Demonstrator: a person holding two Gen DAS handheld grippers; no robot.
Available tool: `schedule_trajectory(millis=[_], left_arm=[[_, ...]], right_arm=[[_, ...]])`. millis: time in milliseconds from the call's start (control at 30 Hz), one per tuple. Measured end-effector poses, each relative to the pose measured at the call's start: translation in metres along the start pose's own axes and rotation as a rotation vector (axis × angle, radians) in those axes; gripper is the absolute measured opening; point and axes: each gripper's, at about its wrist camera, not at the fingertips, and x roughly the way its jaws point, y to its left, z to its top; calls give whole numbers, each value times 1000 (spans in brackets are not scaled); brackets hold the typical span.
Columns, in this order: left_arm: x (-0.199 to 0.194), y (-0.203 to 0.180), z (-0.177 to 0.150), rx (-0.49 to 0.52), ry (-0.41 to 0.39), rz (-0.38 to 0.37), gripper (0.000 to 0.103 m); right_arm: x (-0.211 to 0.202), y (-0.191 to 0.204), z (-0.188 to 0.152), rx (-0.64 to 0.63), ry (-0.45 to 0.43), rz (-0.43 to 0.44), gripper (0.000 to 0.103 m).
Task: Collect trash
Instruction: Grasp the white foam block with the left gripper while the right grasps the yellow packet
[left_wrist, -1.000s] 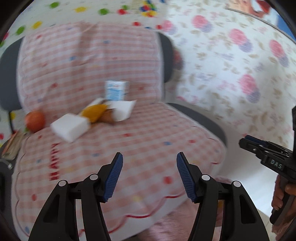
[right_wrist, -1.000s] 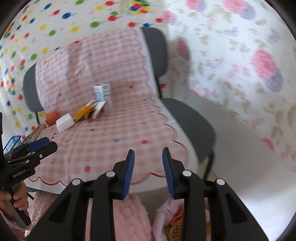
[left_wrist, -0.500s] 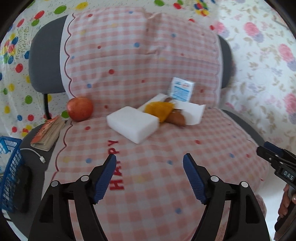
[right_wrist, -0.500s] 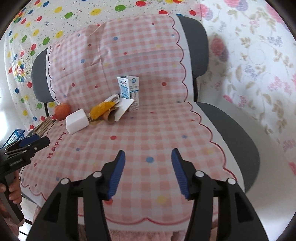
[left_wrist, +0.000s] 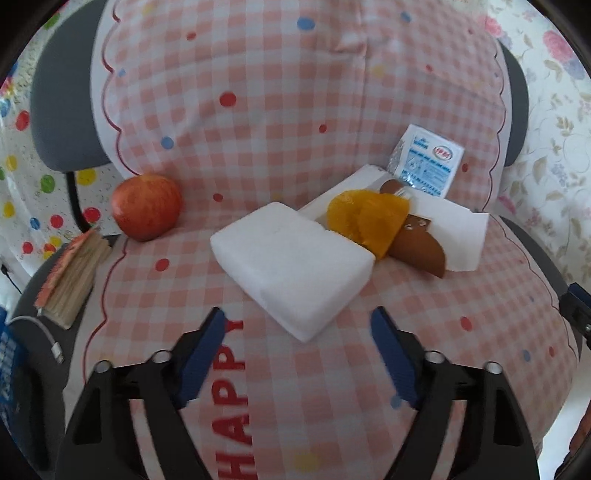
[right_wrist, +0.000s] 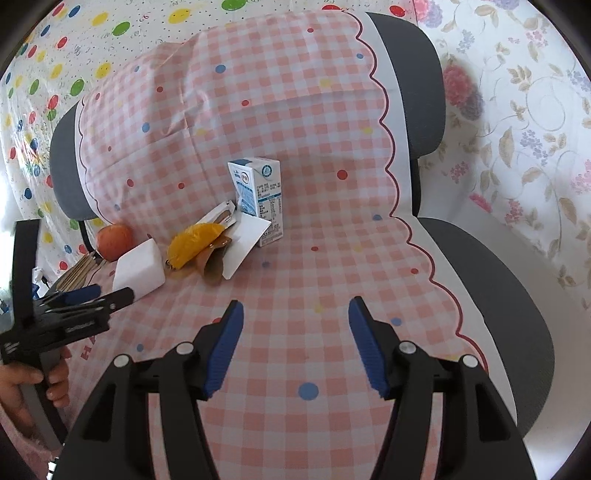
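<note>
On the chair's pink checked cover (right_wrist: 332, 266) lies a white foam block (left_wrist: 291, 258), with orange peel (left_wrist: 369, 218), a brown scrap (left_wrist: 417, 247) and a folded white paper (left_wrist: 461, 236) behind it. A small milk carton (left_wrist: 428, 166) stands at the backrest. My left gripper (left_wrist: 297, 317) hovers just before the block; its jaws are closing, the block's near corner shows between the tips, and the pads do not touch it. My right gripper (right_wrist: 295, 306) hangs over the bare seat to the right; its jaws are opening with nothing between them.
A red apple (left_wrist: 146, 206) rests left of the block. A worn booklet (left_wrist: 70, 280), a white cable (left_wrist: 44, 332) and a blue basket (left_wrist: 7, 369) lie off the seat's left edge. Patterned sheets hang behind the chair.
Both views have closed in on the seat. The left gripper has swung left and come up to the foam block. The right jaws have spread much wider.
</note>
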Motion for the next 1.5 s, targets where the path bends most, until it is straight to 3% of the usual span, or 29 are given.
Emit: schedule_trajectory(millis=[100, 133, 167, 267, 700, 800, 967, 1433, 1500], left_arm=[[14, 4, 6, -3, 41, -41, 61], [17, 5, 7, -7, 51, -58, 50], [19, 6, 7, -9, 58, -69, 46], [5, 3, 6, 22, -1, -51, 40], [-60, 44, -28, -24, -137, 11, 42], [-63, 56, -28, -34, -134, 16, 42], [-59, 72, -24, -55, -130, 14, 43], [-42, 86, -9, -71, -122, -27, 43], [-41, 87, -10, -73, -117, -27, 43]], right_arm=[[3, 0, 1, -1, 6, 2, 59], [3, 0, 2, -3, 9, 3, 59], [4, 1, 3, -5, 11, 2, 59], [2, 6, 5, -16, 12, 5, 59], [20, 75, 18, -128, 17, 62, 58], [38, 100, 29, -170, 21, 76, 47], [77, 130, 40, -227, 59, 59, 44], [166, 120, 77, -161, 195, -52, 43], [168, 117, 76, -160, 195, -51, 29]])
